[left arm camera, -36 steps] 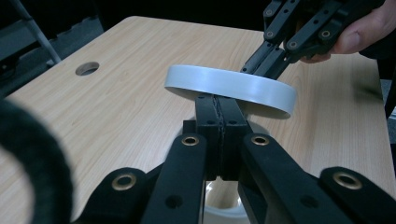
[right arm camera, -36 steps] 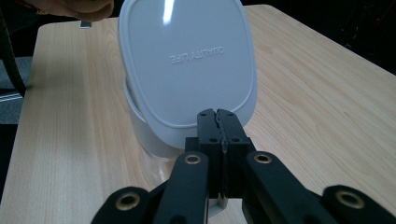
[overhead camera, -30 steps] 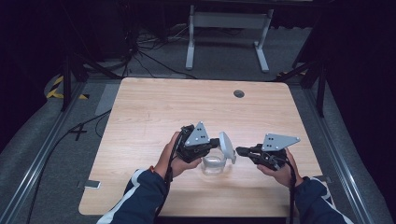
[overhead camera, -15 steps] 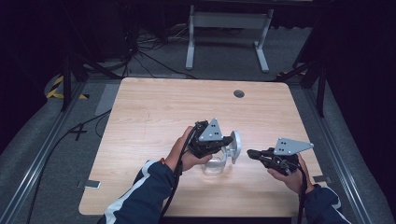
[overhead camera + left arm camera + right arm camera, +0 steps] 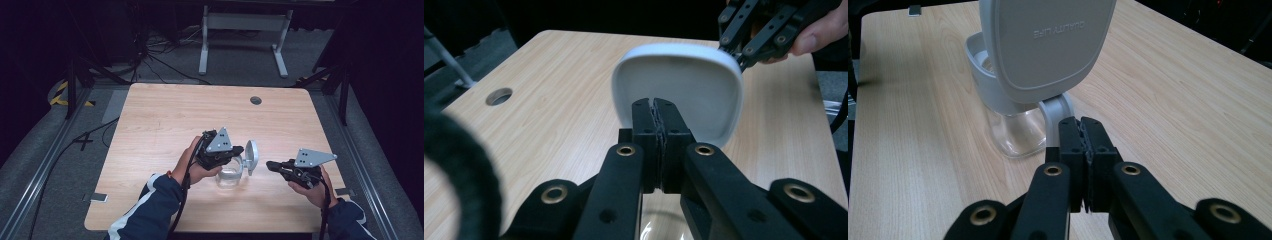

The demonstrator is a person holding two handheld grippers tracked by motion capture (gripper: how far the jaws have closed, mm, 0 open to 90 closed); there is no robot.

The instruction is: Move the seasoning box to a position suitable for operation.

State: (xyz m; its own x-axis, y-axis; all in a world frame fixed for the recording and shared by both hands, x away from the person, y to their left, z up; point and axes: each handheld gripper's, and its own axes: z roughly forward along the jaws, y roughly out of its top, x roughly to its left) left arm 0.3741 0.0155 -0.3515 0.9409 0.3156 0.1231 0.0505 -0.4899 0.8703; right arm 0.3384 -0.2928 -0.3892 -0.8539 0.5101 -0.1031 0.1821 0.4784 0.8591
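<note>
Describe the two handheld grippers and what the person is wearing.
Both the left gripper and right gripper are black linkages with brass-ringed pivots and ribbed fingers, each topped by a grey triangular plate and trailing a black cable. Sleeves are navy with white stripes.

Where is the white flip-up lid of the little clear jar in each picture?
High view: the lid stands open at lower centre, between the two tongs.
Left gripper view: upper centre, its hollow inside facing us, just behind the shut left tongs.
Right gripper view: top centre, its printed outside facing us.
Shared landmark: the clear jar under the lid.
</note>
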